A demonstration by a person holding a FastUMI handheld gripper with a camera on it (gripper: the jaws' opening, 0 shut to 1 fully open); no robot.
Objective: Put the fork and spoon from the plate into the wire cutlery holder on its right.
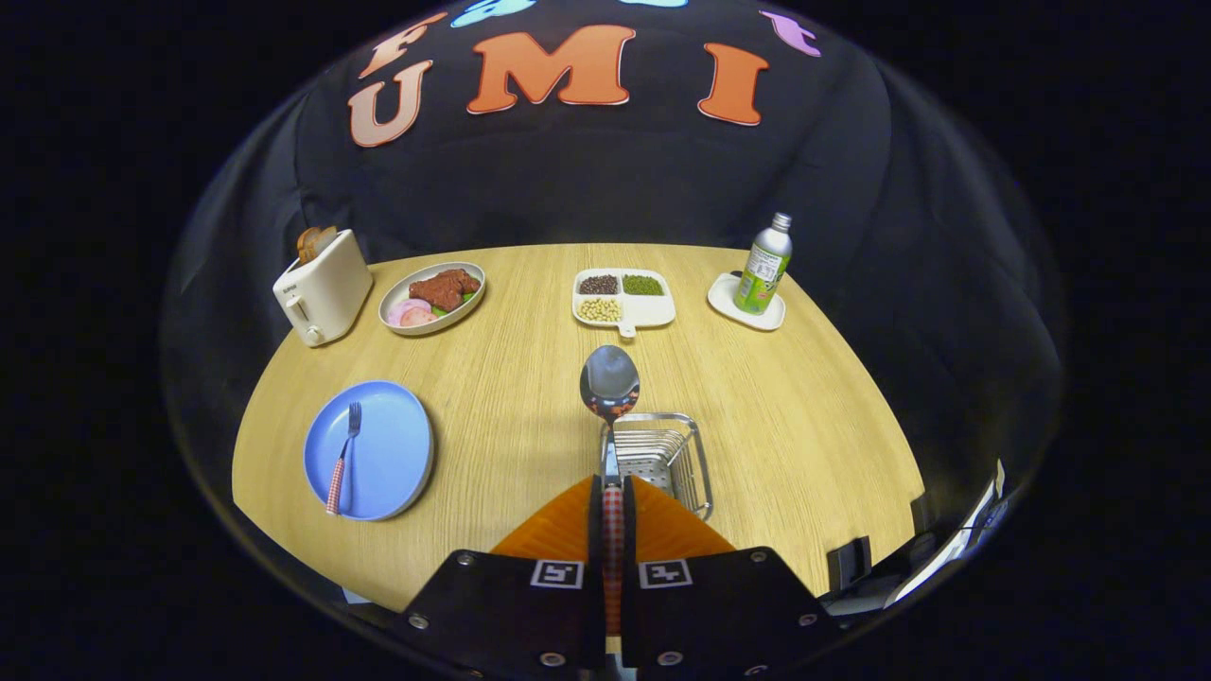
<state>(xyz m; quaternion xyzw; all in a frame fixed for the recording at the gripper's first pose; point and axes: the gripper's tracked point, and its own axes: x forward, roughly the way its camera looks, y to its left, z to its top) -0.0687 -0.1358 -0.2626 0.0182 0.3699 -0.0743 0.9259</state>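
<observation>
Right, my gripper [613, 515] is clenched on the spoon's [610, 416] checked handle, bowl pointing to 12 o'clock along the fingers. The wire cutlery holder [662, 459] sits just below and ahead, a touch toward 1 o'clock, so I'd judge tipping the spoon down into it comes next. The fork [342, 459] lies on the blue plate [397, 445] at 10 o'clock, long axis near upright.

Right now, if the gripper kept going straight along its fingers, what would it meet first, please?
The gripper, shut on the spoon, points over the wire cutlery holder; farther ahead lies the divided dish. Depth is unclear, so the holder seems likeliest first.
</observation>
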